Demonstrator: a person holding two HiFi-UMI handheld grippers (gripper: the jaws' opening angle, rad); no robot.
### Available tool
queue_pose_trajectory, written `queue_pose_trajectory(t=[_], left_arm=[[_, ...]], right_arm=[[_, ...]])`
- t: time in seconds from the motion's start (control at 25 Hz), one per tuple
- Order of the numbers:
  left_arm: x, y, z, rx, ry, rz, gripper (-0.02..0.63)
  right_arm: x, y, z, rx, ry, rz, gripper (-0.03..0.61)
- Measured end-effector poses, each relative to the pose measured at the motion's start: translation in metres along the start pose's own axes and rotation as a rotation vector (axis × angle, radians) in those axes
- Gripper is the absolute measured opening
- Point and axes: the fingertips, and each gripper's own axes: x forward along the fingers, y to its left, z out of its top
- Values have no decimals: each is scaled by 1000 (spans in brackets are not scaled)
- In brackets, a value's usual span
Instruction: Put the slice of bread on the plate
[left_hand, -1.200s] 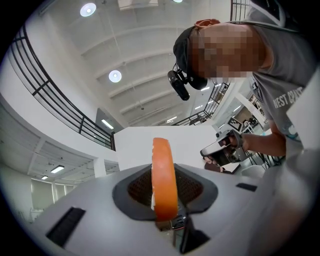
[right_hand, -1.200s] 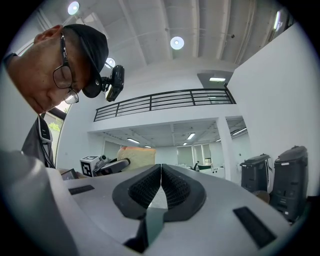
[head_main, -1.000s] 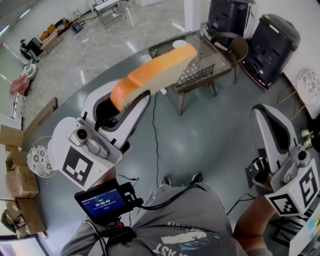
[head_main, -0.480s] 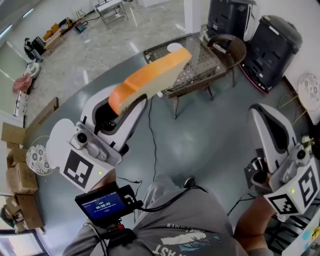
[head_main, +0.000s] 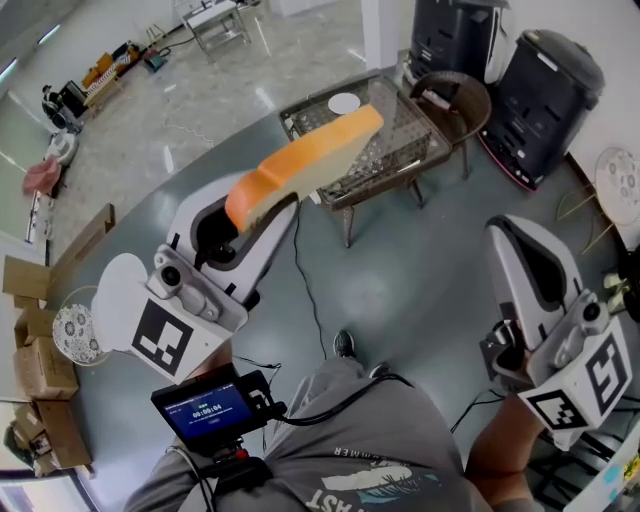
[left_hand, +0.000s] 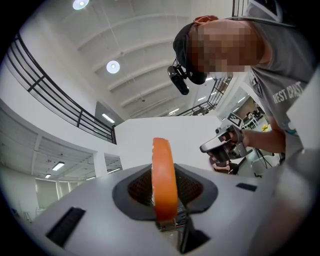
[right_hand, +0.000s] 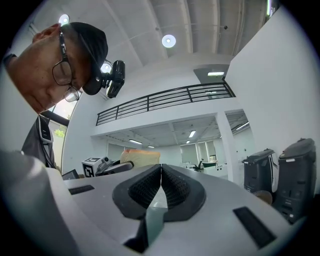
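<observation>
1. Slice of bread (head_main: 305, 160) is clamped at its near end in the left hand-held gripper (head_main: 250, 213), with a pad on each face. The rest juts past the fingertips, in the air.
2. Right hand-held gripper (head_main: 522, 240) is closed on nothing, well apart from the bread.
3. Both point forward, away from the person.
4. The bread's long axis follows the left gripper. It stands on edge, far end toward the wire-mesh counter (head_main: 405, 135) and white plate (head_main: 344, 103).
</observation>
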Motion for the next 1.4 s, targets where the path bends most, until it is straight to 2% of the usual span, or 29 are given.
queue_pose_trajectory(t=[0.16, 0.32, 0.72, 0.96, 1.4], left_arm=[[8, 21, -2, -2, -14, -14, 101], [16, 35, -18, -6, -14, -36, 101], [29, 74, -41, -38, -79, -58, 101], [37, 82, -39, -34, -75, -36, 101], [92, 80, -59, -27, -10, 24, 101]], right_arm=[[19, -6, 9, -9, -12, -18, 6], [35, -14, -3, 4, 3, -31, 6], [70, -27, -1, -41, 8, -79, 6], [77, -40, 7, -40, 10, -64, 6], [86, -112, 5, 5, 23, 20, 6]])
